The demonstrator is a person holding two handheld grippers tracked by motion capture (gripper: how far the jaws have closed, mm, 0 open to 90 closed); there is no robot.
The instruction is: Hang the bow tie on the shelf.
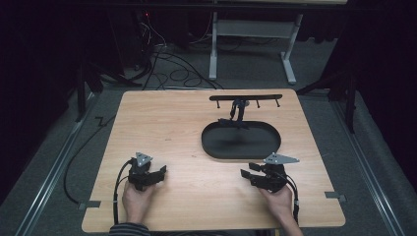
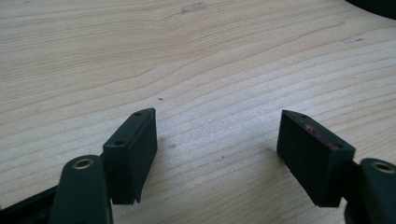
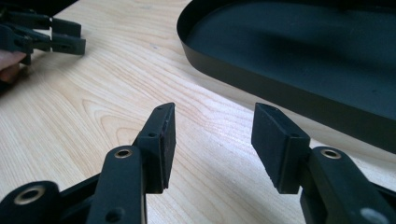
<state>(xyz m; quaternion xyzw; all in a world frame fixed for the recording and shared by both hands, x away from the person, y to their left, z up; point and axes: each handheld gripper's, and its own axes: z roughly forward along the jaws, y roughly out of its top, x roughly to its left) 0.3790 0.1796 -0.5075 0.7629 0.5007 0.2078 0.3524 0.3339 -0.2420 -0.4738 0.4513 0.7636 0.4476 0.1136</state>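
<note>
A black oval tray (image 1: 210, 142) lies on the wooden table (image 1: 162, 123), right of centre. Behind it stands a black rack (image 1: 246, 97) with small pegs, and a dark object (image 1: 238, 112) hangs from it over the tray's far rim. My left gripper (image 1: 162, 171) rests low at the near left, held by a hand, open with nothing between its jaws (image 2: 217, 135). At the near right my right gripper (image 1: 246, 172) is open too, with bare wood between its jaws (image 3: 212, 126). It sits just in front of the tray's near wall (image 3: 280, 93). The left gripper (image 3: 65, 37) lies farther off.
Beyond the table's far edge are cables (image 1: 172, 69) on grey carpet and a white table frame (image 1: 251, 34). Bare wood stretches between the two grippers (image 1: 204, 182) and across the table's left half. Grey tape tabs (image 1: 335, 195) mark the near corners.
</note>
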